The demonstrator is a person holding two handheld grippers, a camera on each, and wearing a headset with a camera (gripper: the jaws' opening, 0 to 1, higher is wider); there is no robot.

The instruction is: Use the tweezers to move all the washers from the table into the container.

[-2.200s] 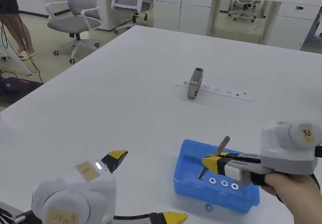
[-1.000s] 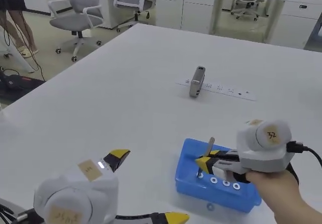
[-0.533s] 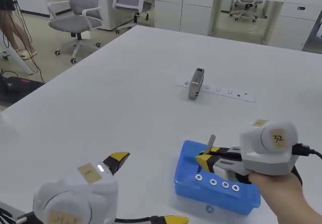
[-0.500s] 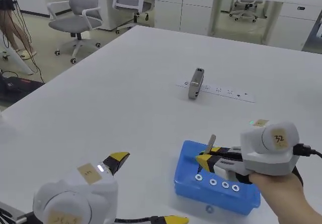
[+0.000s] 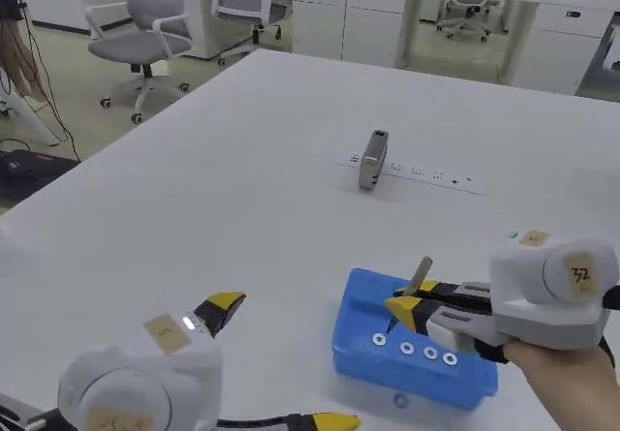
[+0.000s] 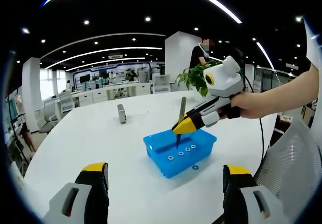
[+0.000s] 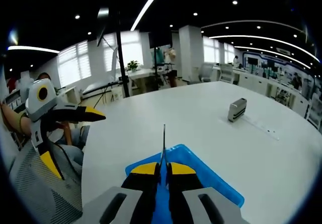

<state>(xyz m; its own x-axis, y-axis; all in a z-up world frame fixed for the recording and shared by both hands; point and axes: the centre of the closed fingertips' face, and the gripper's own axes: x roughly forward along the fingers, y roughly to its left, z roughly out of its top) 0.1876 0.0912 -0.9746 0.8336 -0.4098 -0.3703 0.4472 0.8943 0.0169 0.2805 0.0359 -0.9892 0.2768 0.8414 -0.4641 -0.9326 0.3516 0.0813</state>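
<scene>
Clamping slim metal tweezers point(image 5: 418, 278) in its closed jaws, the right tool point(image 5: 407, 312) points them into the rectangular blue plastic container point(image 5: 358, 286) holding four flat ring-shaped washers point(image 5: 407, 350), a fifth washer point(image 5: 401, 401) seemingly lies on the smooth white table point(image 5: 242, 189) beside it, and the left tool point(image 5: 276, 363) gapes wide, empty.

The room is bright and evenly lit from overhead; in the two gripper views the long ceiling strips point(image 6: 115, 50) read as curved white lines, bent by the fisheye lens, and straight edges bow toward the margins. The windows point(image 7: 121, 53) are blown out to near white; the white table point(image 5: 242, 179) carries a soft sheen without harsh glare; the blue container point(image 5: 412, 358) throws only a faint, diffuse shadow.
</scene>
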